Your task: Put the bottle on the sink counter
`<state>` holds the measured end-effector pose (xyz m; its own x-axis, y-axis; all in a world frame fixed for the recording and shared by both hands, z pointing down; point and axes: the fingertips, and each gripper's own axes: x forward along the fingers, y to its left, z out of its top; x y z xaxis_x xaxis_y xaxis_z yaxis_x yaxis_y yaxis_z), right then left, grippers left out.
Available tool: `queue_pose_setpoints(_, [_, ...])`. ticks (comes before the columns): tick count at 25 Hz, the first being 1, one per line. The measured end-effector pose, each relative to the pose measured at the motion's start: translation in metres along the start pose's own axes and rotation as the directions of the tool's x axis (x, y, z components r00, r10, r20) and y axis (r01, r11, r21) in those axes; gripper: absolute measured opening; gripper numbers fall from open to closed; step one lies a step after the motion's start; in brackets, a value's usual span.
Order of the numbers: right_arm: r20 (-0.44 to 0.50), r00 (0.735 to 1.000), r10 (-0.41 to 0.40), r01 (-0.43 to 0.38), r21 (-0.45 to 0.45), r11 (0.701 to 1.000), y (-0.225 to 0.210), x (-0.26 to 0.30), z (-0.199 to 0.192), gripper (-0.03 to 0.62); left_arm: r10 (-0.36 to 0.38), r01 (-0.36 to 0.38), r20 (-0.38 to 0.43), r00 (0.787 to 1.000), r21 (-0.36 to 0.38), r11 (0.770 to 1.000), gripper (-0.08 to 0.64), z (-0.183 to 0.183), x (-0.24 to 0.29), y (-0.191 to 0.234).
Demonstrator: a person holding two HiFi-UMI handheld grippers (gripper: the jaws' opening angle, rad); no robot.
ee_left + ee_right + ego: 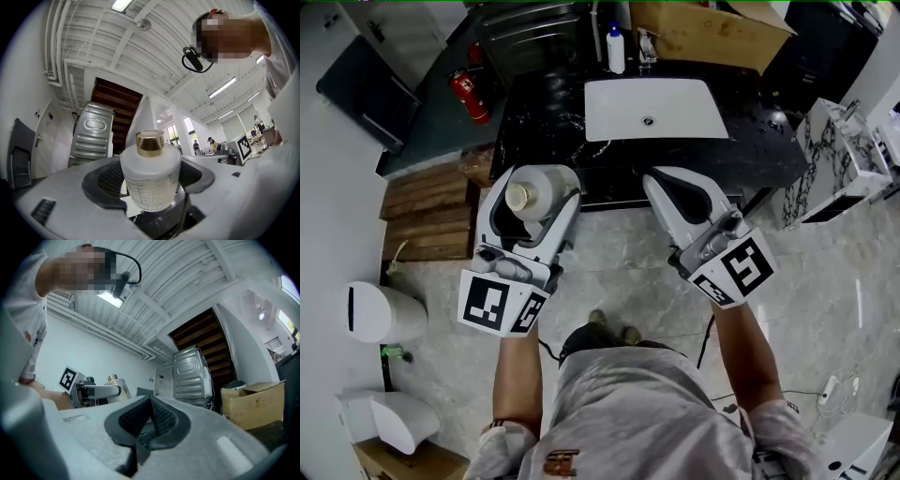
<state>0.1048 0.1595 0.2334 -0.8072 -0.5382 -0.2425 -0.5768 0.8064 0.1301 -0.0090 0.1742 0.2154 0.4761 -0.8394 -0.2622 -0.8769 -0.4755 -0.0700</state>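
Far left, a slatted wooden pallet (pixel 422 211) lies on the pale stone floor, and a red fire extinguisher (pixel 472 94) sits just past it. Now the left tool (pixel 540 185): it is clamped wide around the bottle (pixel 528 197), with a dark ribbed pad pressing on each side. The left gripper view shows the bottle (pixel 151 176) as a squat, frosted white cylinder with a fine grid moulded into its lower half and a shiny gold cap (pixel 150 142) (what's inside, the frosting won't let me tell). It is held upright in the air over the floor, just in front of the bench (pixel 534 112) and not on it.

The bench is black stone with white veins, glossy on top. Set into it is a smooth, white, rectangular sink (pixel 619 117) with a small round drain. Behind the sink stands a white pump bottle (pixel 616 49) with a blue top.

Further right, the right tool (pixel 664 183) is clenched, its ribbed pads meeting with nothing between them; its own view (pixel 150 416) shows the same. Back right, an open brown cardboard box (pixel 703 33) rests behind the bench, its contents out of sight.
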Motion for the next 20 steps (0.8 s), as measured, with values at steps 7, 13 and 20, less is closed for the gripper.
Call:
queue_pose_setpoints(7, [-0.008, 1.000, -0.002, 0.002, 0.003, 1.000, -0.033, 0.028, -0.014, 0.000, 0.011, -0.011, -0.006, 1.000, 0.004, 1.000, 0.328, -0.013, 0.034, 0.032])
queue_pose_setpoints(13, [-0.028, 0.999, -0.020, 0.019, -0.015, 1.000, -0.067, 0.080, -0.038, 0.000, -0.004, 0.004, 0.010, 1.000, -0.005, 1.000, 0.328, -0.034, 0.071, 0.084])
queue_pose_setpoints(20, [-0.070, 0.996, -0.055, 0.053, -0.031, 0.998, -0.112, 0.162, -0.067, 0.000, -0.055, 0.055, 0.001, 0.998, -0.007, 0.998, 0.328, -0.056, 0.130, 0.156])
